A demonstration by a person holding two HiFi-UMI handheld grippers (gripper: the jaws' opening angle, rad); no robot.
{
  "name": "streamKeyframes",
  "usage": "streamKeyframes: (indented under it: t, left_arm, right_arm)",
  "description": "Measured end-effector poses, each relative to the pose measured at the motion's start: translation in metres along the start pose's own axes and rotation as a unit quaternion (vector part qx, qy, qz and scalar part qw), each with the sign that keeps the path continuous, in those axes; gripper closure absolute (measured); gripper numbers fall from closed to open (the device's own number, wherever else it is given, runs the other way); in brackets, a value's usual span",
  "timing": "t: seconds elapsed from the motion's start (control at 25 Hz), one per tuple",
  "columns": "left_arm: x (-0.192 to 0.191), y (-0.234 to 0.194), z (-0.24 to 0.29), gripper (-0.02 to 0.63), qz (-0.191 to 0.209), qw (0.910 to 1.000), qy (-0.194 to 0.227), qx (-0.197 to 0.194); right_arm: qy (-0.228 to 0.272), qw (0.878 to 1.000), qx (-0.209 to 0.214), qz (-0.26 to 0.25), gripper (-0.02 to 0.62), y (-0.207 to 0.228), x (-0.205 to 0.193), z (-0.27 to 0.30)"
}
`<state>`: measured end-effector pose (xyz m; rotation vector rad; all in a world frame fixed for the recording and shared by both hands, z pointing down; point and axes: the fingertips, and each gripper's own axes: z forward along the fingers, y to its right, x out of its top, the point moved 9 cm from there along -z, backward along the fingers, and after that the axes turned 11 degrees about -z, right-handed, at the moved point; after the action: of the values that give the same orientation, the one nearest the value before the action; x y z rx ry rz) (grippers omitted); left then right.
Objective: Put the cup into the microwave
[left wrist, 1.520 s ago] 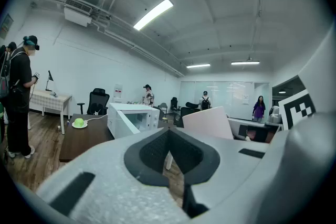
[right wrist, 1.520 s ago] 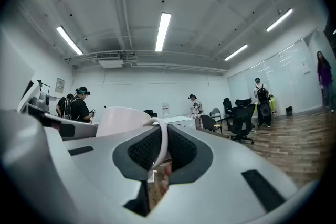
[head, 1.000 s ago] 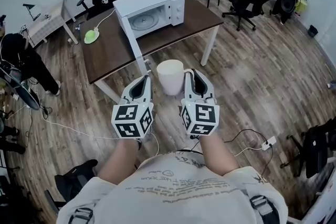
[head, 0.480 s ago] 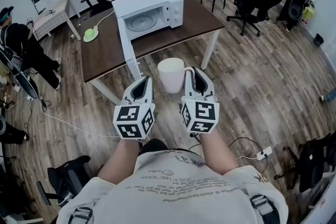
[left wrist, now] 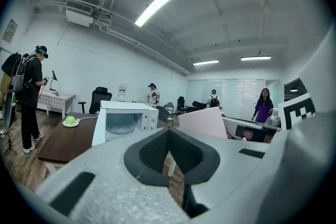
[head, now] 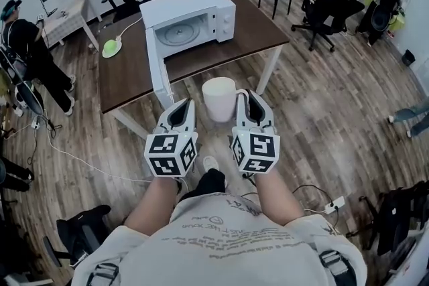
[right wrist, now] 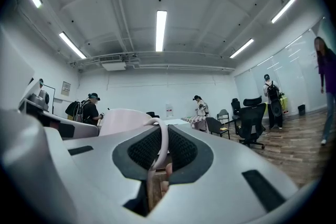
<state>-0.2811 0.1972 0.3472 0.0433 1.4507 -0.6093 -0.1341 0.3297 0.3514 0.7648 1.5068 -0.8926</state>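
- My right gripper [head: 247, 98] is closed to a narrow gap and pinches the cup [head: 219, 98] by its handle [right wrist: 164, 140]. The right gripper view shows the thin loop clamped between the dark pads.
- My left gripper [head: 186, 106] has its jaws pressed together at the tips with nothing between them. It sits just beside the cup on the left. I can't tell if it touches.
- The cup is in the air, upright between the two grippers, over the wood floor just short of the table [head: 131, 74]. It is not in the microwave [head: 201, 7] yet.
- The cup is plain off-white with a wide mouth, a smooth wall and a slim loop handle facing the right gripper.
- Only the head view gives the layout. The microwave is on the dark brown table, its door [head: 159, 74] is swung open to the left, and the glass turntable [head: 186, 32] is visible.
- The left gripper view sees the open microwave front at level, a green object [left wrist: 70, 121] on the tabletop, and the cup wall at its right.
- In the right gripper view I can't pick out the microwave. It shows the cup body left of the jaws, with people and chairs behind.
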Motion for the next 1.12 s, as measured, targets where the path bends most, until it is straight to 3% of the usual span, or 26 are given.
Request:
streamKeyframes:
  t: [0.56, 1.12]
  left_arm:
    - [0.042, -0.052, 0.135, 0.593, -0.02, 0.9998, 0.001, -0.001]
    - [0.067, -0.114, 0.223, 0.592, -0.039, 0.9992, -0.007, -0.003]
  right_arm:
    - [0.016, 0.999, 0.021, -0.019, 0.554, 0.032, -0.001, 0.144]
    - [0.014, 0.999, 0.034, -0.027, 0.554, 0.025, -0.016, 0.272]
